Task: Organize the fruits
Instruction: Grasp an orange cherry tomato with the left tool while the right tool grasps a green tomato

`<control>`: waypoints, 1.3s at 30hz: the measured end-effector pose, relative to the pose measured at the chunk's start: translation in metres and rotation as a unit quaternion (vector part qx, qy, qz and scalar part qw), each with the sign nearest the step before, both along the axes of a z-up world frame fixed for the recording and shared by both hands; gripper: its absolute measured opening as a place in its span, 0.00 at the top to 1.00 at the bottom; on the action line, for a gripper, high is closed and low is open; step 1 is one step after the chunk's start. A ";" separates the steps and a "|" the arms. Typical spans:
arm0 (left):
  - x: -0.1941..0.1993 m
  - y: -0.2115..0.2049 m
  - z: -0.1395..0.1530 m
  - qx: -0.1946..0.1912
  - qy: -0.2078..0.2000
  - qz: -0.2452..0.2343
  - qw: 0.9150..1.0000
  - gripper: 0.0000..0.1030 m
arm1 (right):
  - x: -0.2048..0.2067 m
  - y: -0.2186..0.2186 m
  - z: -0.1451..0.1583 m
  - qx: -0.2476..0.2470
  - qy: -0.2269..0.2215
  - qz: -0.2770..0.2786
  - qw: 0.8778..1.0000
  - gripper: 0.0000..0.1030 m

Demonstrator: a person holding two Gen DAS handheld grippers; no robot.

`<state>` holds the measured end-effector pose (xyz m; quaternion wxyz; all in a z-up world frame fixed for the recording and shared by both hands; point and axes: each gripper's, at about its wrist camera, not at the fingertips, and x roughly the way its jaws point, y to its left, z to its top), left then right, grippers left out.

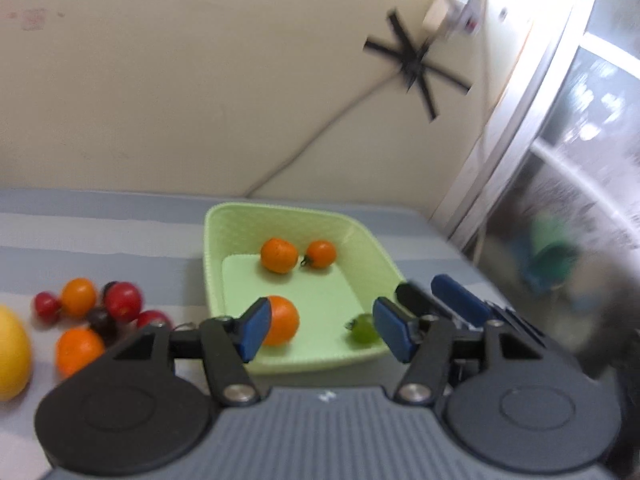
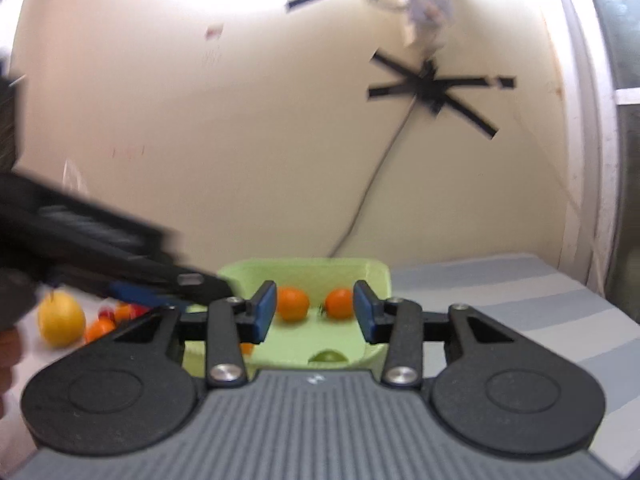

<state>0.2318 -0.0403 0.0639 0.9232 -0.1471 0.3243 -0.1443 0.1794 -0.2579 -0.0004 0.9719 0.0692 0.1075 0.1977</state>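
Hovering over the basket (image 1: 218,264), left gripper (image 1: 318,330) and right gripper (image 2: 315,312) both gape wide, holding nothing. Four fruits sit inside; loose pile (image 1: 86,316) lies left. Judgement: swing left, straddle one fruit, close gently.

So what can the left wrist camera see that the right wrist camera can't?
Only the left wrist view shows the dark red cherry tomatoes on the striped cloth, the window, and the orange nearest the camera in full. Only the right wrist view shows the lemon whole, and the left gripper from outside. Both show the green basket, two oranges at its far end, and a green fruit.
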 end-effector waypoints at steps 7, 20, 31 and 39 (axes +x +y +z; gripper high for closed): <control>-0.096 0.084 -0.016 0.037 -0.005 0.067 0.997 0.42 | -0.026 0.006 0.014 0.039 0.022 0.043 0.998 0.57; -0.150 0.133 -0.062 0.066 -0.021 0.153 0.986 0.42 | -0.029 0.132 -0.004 -0.048 0.078 0.179 0.980 0.57; -0.155 0.144 -0.062 0.035 -0.045 0.159 0.986 0.42 | -0.020 0.150 -0.008 -0.056 0.082 0.156 0.983 0.57; -0.156 0.147 -0.060 0.020 -0.042 0.149 0.988 0.42 | -0.030 0.148 -0.006 -0.086 0.064 0.163 0.981 0.57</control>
